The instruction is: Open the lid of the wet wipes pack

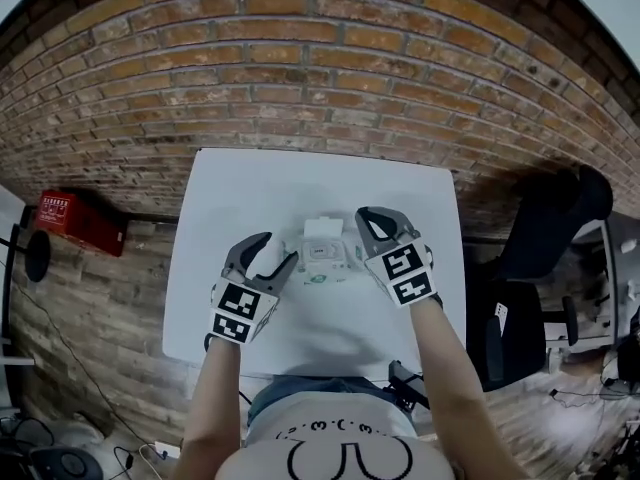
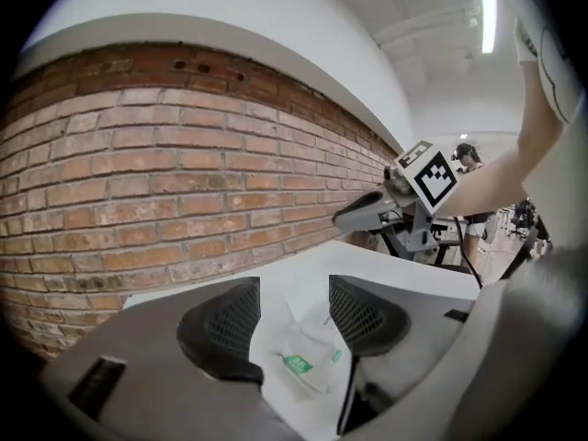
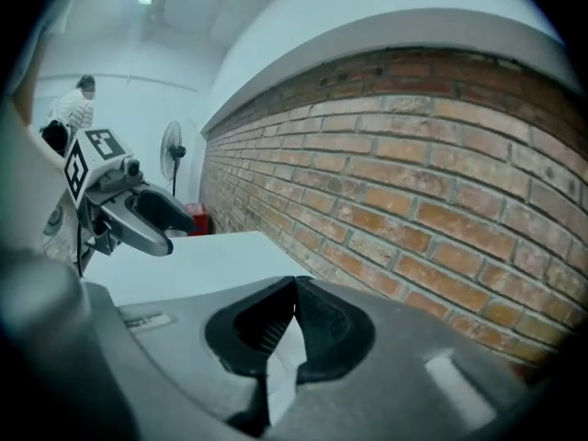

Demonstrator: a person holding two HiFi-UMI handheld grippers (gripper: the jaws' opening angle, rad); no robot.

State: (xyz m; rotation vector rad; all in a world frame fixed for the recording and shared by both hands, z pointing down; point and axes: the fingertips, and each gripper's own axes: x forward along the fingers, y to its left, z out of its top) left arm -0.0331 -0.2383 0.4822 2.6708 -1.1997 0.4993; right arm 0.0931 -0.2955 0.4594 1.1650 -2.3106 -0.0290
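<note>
Wipes pack (image 2: 303, 355) partly hidden by left gripper (image 2: 292, 294) (open? unclear).

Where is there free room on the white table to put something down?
The far strip of the table, between the wipes pack and the brick wall, is bare. So is the near strip behind the grippers. The middle is crowded: the left gripper and right gripper hang either side of the pack.

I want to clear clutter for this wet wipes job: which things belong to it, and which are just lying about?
Job: wet wipes pack, left gripper, right gripper, white table.
Lying about: red box, black office chair.
</note>
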